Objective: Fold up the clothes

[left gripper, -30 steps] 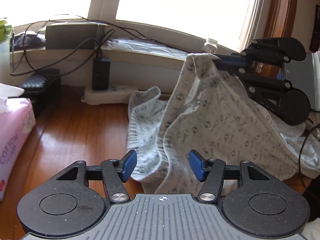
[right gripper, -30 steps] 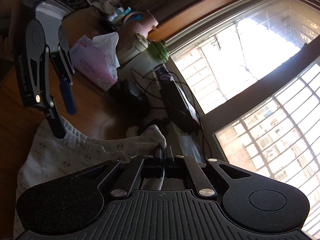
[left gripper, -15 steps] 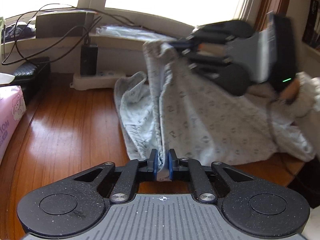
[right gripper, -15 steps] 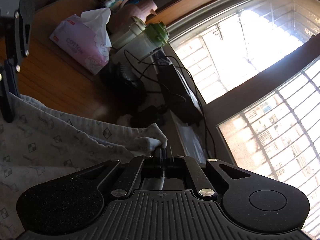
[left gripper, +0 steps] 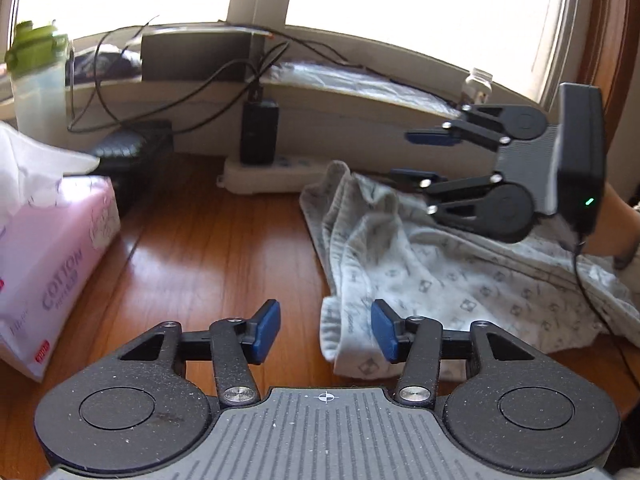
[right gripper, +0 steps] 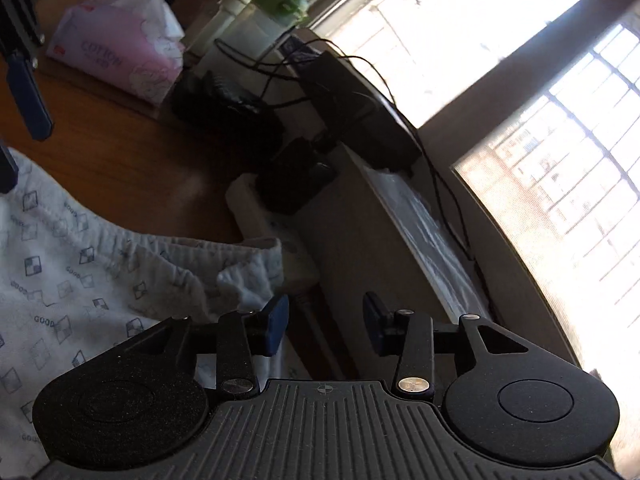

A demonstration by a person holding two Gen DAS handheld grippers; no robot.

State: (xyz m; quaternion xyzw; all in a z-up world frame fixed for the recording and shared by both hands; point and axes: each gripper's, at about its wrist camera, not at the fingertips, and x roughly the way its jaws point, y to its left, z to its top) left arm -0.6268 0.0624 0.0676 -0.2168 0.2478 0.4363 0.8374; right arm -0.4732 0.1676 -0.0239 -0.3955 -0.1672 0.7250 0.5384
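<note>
A pale patterned garment lies crumpled on the wooden table, from centre toward four o'clock in the left wrist view. Half a second ago both claws pinched its edge; now the left gripper and right gripper are opening, jaws apart, cloth released and just beside one pad of each. The fold seems laid down, ready for a fresh grasp.

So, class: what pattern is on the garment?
Pale grey garment with small dark diamond-shaped checks; clearest in right wrist view.

Right gripper opening beside patterned garment.
</note>
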